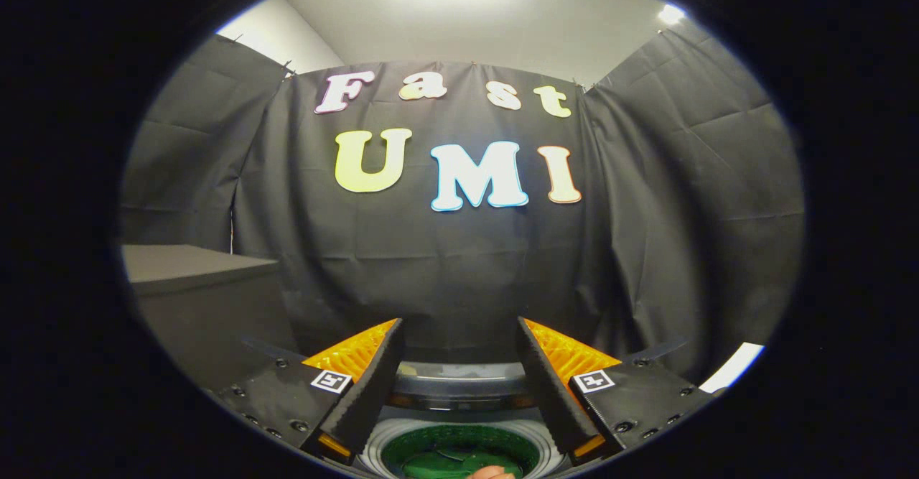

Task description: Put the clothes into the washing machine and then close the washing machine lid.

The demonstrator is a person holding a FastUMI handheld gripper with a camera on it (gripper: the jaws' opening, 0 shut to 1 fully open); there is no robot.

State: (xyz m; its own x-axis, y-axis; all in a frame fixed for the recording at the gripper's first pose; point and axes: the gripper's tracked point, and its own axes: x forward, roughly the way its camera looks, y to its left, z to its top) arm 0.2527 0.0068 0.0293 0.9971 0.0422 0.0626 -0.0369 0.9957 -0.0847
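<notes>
— What is seen at the washing machine (459, 393)?

— The hand-held gripper (459, 342) is held above the machine's open top, its fingers (373, 386) spread wide with nothing gripped between them. The round drum opening is framed between the two fingers, just below their tips.

— And where are the clothes (459, 457)?

— Green fabric is seen lying inside the drum, ringed by the pale rim (373, 450) of the tub. A small pinkish-orange patch (492, 472) is glimpsed at the near edge of the drum, on top of the green; what it is cannot be told.

— Is the lid (459, 378) down?

— No. The drum is left uncovered. A dark translucent panel, taken to be the raised lid, is seen standing along the machine's back edge, beyond the opening and between the fingers.

— What else is placed around the machine?

— A grey box-like block (194, 285) with a flat top is set to the left of the machine, near the booth's black cloth wall (459, 263), which is hung close behind the machine's back edge and wrapped around both sides. A bright white strip (732, 368) is caught low beside the right finger. A lit ceiling (452, 5) is seen above the cloth. Nothing is found lying between the fingers and the drum.
</notes>
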